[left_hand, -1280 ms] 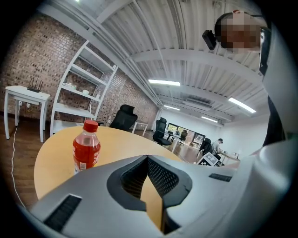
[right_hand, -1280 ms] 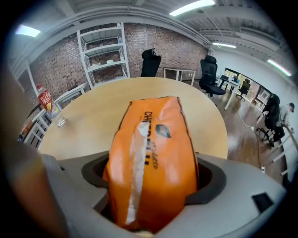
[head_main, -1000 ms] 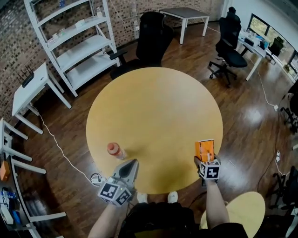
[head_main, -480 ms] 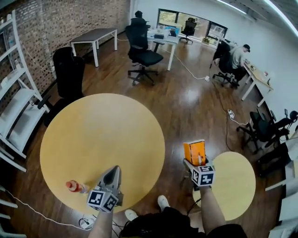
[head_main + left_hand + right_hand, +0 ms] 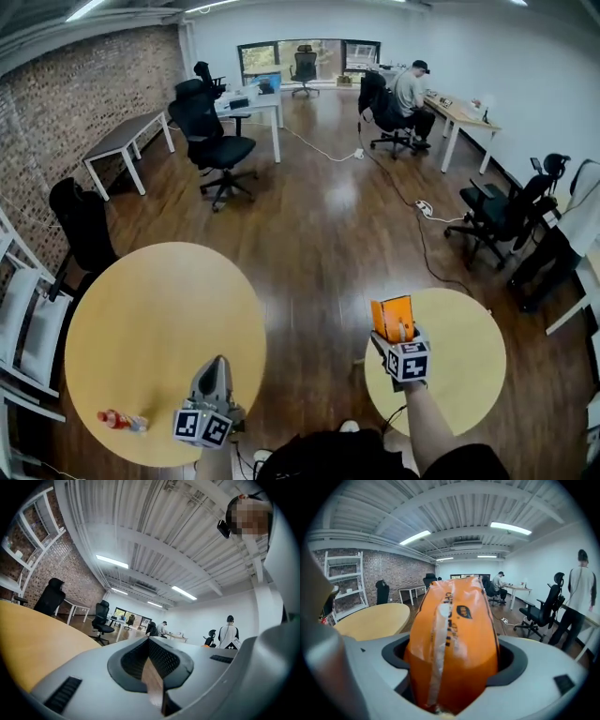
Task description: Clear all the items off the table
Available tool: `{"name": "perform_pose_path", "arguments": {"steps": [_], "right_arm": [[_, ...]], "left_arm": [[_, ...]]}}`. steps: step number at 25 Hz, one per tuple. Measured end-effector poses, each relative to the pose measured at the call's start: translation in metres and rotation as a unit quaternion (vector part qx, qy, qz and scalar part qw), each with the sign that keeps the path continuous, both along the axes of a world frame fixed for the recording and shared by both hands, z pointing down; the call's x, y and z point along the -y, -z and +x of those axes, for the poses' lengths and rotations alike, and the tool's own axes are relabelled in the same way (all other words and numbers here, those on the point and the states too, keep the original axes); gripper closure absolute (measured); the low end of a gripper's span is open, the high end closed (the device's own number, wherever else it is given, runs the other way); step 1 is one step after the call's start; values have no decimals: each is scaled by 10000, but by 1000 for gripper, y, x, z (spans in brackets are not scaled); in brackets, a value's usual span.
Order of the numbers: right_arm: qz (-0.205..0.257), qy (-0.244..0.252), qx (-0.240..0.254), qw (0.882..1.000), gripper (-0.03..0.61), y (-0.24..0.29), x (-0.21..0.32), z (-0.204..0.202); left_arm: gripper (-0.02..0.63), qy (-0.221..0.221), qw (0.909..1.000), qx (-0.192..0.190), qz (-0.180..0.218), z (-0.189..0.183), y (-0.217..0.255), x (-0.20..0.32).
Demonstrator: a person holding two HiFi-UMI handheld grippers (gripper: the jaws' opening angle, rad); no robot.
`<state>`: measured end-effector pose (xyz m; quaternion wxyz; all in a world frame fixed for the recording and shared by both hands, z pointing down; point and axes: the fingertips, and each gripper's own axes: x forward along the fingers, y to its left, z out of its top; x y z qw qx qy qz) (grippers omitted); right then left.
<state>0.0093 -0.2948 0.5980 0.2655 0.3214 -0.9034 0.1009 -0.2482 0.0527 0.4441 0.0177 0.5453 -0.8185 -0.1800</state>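
Here the right gripper (image 5: 397, 332) clamps an orange packet (image 5: 392, 319) at lower right; the left gripper (image 5: 215, 367) is closed, empty, near the table (image 5: 141, 319) edge.

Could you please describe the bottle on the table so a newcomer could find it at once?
Start at the larger round yellow table, the one nearer the brick wall. Close to its near edge, left of the left hand-held gripper, is a small bottle. It is the only thing on that tabletop and has a reddish top.

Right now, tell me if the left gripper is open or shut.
Shut: the left gripper has its jaws together, nothing between them.
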Motion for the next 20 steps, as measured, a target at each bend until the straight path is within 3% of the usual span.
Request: {"name": "perform_pose_path", "arguments": {"steps": [4,8,14,17,20], "right_arm": [[-108,-306,103,9994,129,-5,44,63],[-223,-950,54,9952,129,-15,74,143],[-269,-2065,-105,9780,129,-23,78,273],[-392,-2707,-171,9617,129,-30,59,319],[-605,-3198,-127,9454,128,-42,46,352]], "left_arm": [[614,-656,9977,196,25,50,5,88],[614,-1481,9888,188,-56,100,0,174],[614,-2894,9567,260,-167,186,-2,267],[614,-3430,9386,267,-253,202,-9,284],[614,-3703,9280,213,-345,211,-19,301]]}}
